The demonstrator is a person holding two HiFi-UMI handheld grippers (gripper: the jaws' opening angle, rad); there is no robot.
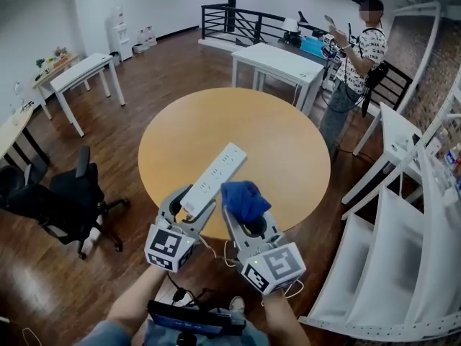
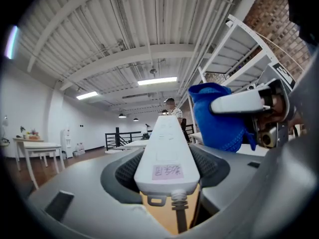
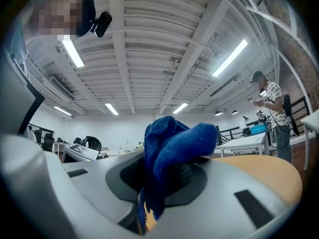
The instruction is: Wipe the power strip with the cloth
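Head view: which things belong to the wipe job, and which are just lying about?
Job: power strip, clamped in the left gripper; blue cloth, clamped in the right gripper.
Lying about: round table, black office chair, white desk, white shelving, a standing person.

The left gripper [image 1: 191, 205] has its jaws closed on the near end of a white power strip [image 1: 215, 177]. The strip reaches away from those jaws, slanting up and to the right above a round wooden table [image 1: 288, 143]. Just right of it, the right gripper [image 1: 245, 210] pinches a bunched blue cloth [image 1: 243, 197], which bulges out past the jaw tips, close beside the strip's side. A thin white cable [image 1: 207, 248] trails back behind the left jaws. Well beyond both pairs of jaws, across the table, stands a person [image 1: 356, 71] near a white table [image 1: 282, 63].
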